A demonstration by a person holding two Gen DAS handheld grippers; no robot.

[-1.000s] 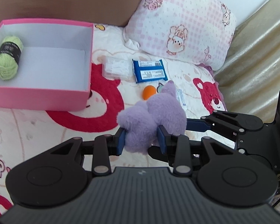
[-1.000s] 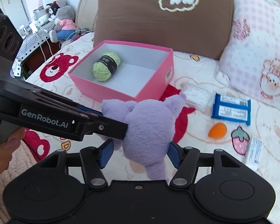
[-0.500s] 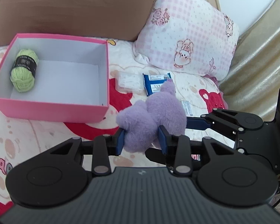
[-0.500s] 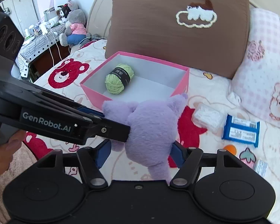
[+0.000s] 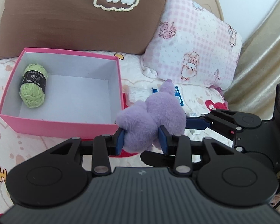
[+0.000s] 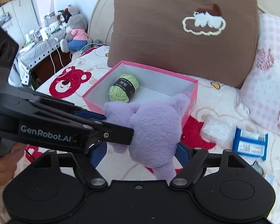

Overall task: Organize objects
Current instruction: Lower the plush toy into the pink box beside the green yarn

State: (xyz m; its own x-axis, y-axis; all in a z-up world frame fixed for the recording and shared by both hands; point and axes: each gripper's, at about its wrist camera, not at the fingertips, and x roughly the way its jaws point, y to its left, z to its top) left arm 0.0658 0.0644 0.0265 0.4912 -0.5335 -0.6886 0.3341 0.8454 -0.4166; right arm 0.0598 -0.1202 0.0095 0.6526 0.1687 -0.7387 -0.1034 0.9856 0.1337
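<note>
Purple plush: a soft toy is held in the air just near the pink box's right corner, not yet over the opening.
Left gripper: the left gripper has its blue pads pressed into the toy's lower body, clamped on it.
Right gripper: the right gripper has just been opening; its fingers stand apart on either side of the toy, which hangs between them, the pads apparently no longer squeezing.
Pink box: the pink box sits on the bedspread at left, with a green yarn ball lying at its left end and most of the floor bare.
Still out: a blue packet, a clear wrapped packet and a small sachet lie on the bedspread to the right.
Backdrop: a brown cushion and a pink checked pillow lean at the far side.
Progress: one item is boxed, the toy looks next, several remain.
</note>
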